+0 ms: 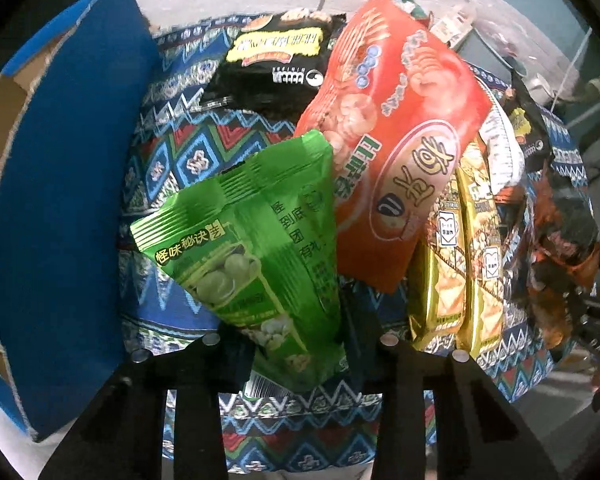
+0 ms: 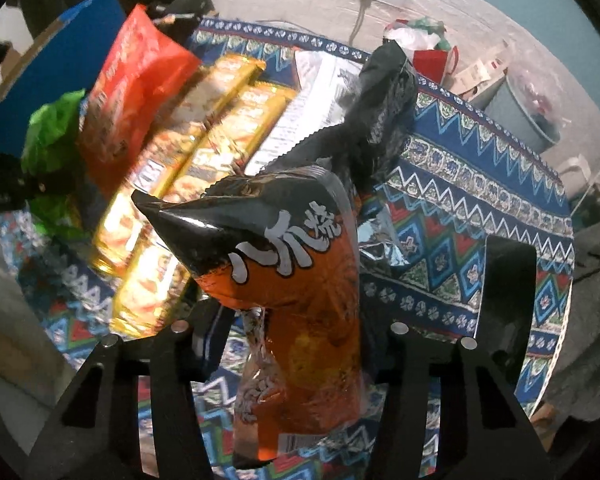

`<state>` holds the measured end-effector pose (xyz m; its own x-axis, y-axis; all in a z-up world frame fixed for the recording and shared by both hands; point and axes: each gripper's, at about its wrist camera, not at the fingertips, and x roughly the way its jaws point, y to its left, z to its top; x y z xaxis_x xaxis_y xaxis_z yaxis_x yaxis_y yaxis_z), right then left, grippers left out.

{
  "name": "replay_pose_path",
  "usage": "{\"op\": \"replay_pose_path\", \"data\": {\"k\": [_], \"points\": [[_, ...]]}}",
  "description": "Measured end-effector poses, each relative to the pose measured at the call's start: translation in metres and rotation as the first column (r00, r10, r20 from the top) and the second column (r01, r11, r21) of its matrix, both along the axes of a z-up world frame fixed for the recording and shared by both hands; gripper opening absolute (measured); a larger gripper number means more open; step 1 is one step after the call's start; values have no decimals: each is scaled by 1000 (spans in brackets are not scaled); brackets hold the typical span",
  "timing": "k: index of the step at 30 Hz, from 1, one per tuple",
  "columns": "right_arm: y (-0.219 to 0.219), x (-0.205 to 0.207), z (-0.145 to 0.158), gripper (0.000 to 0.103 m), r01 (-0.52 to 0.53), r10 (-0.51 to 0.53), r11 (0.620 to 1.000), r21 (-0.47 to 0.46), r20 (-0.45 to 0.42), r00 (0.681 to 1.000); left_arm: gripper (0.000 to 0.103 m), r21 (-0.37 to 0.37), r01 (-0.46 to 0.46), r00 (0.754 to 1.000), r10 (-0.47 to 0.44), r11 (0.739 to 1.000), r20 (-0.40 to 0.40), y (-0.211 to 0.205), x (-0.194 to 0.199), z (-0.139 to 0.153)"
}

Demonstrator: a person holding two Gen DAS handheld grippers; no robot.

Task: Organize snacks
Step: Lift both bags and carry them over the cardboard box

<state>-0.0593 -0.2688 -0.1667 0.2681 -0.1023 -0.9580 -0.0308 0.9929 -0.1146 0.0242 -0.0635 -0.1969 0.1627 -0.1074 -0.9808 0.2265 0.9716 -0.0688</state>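
The left gripper (image 1: pixel 296 344) pinched a green pouch (image 1: pixel 256 248) at lower centre; the right gripper (image 2: pixel 288 332) pinched an orange bag (image 2: pixel 300 296). Both looked light, crinkly and slippery, best held at the seam. On the counter (image 2: pixel 480 208) lay one red bag (image 1: pixel 392 140) and two gold packs (image 1: pixel 460 272).

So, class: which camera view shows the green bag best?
The left wrist view: the green bag fills its centre, held in the left gripper, print readable. The right wrist view shows only a blurred green corner at its left edge.
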Motion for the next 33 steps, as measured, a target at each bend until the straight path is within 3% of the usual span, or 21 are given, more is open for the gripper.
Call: {"op": "replay_pose_path", "data": {"k": [10,17,27,33], "points": [[15,3,44,53,11,-14,999,31,123,992,38,48,67,986,-73,997,148,-2,-26,55],[27,9,73,53,2,-10,999,40,205,979,38,124,133,937,-165,983,309,-3,-38,92],[46,19,102,53,-12,-5,998,60,281,960,38,148,160,889,-208,976,407,10,-29,116],[62,32,116,53,-34,11,997,69,312,950,38,112,153,889,-186,982,418,24,-21,132]]}}
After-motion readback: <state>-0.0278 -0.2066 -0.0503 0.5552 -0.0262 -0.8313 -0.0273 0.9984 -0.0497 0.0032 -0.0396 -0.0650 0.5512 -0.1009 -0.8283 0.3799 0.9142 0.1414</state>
